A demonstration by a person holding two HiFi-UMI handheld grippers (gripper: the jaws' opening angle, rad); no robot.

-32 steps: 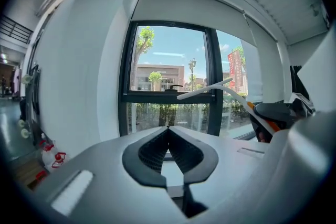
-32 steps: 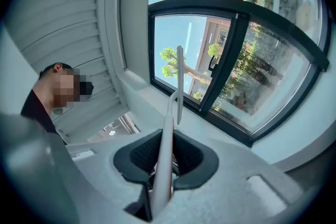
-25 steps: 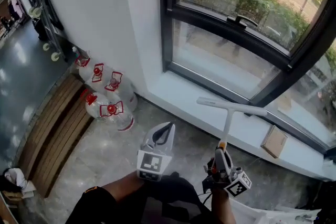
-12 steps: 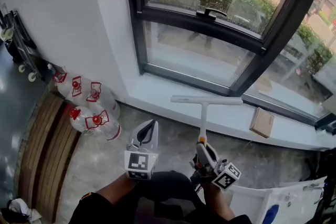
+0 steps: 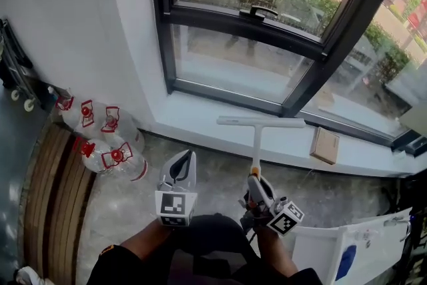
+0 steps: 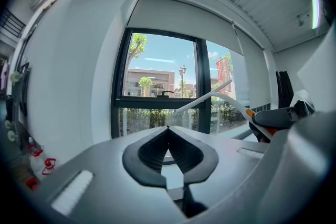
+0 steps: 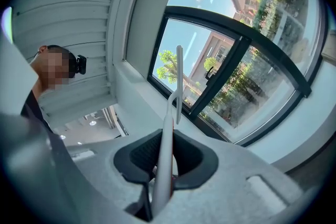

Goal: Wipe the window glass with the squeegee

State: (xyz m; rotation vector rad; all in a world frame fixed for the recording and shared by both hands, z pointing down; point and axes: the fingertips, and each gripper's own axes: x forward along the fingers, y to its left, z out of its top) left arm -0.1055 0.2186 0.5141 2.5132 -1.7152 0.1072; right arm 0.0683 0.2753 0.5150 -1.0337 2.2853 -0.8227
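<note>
Head view: squeegee [image 5: 256, 142] in right claw [image 5: 254, 184]

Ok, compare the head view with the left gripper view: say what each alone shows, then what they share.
Head view only: the flat brown cardboard box on the white windowsill, and the brown wooden slats at the left. Left gripper view only: the white roller blind up top. Both: the white T-shaped squeegee clamped in the right gripper, and the black-framed window.
</note>
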